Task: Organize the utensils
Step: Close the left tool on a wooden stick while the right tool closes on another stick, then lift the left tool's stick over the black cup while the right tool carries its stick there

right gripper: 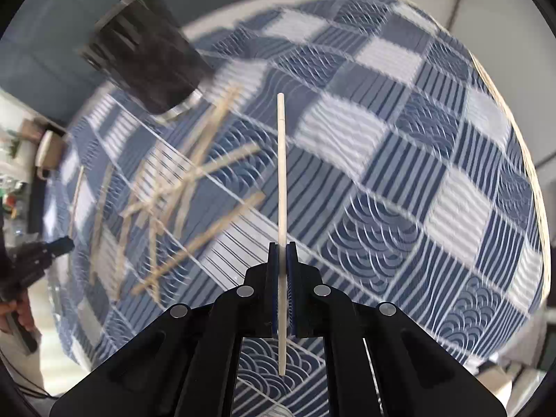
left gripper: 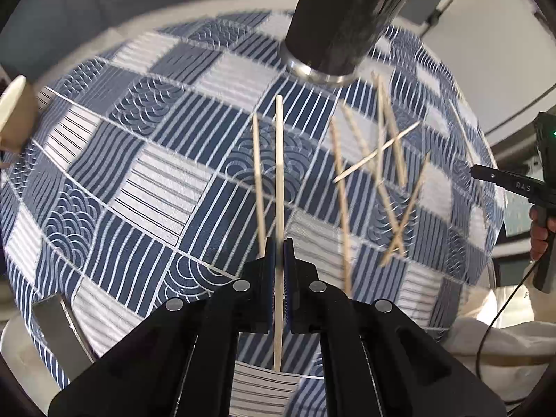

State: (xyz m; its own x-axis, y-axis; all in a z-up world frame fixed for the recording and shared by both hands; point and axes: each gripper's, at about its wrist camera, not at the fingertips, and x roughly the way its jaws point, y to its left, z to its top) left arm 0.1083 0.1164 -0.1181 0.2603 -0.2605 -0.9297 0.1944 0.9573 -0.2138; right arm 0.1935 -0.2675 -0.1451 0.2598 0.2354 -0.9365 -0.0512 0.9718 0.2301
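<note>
1. Tablecloth (left gripper: 166, 187), blue and white patchwork, fills both views.
2. Dark cylindrical holder (left gripper: 342, 24) stands at the upper middle of the left view, upper left of the right view.
3. Loose chopsticks (left gripper: 382, 173) lie crossed at centre right, near the holder.
4. Left gripper (left gripper: 278, 253) pinches one chopstick (left gripper: 279, 173); right gripper (right gripper: 282, 255) pinches another chopstick (right gripper: 282, 173).
5. Step in hand looks like carrying; next, each stick needs tipping upright over the holder's mouth.

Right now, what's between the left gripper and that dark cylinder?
In the left wrist view, only patterned tablecloth and one loose chopstick; its held chopstick points toward the dark cylinder.
</note>
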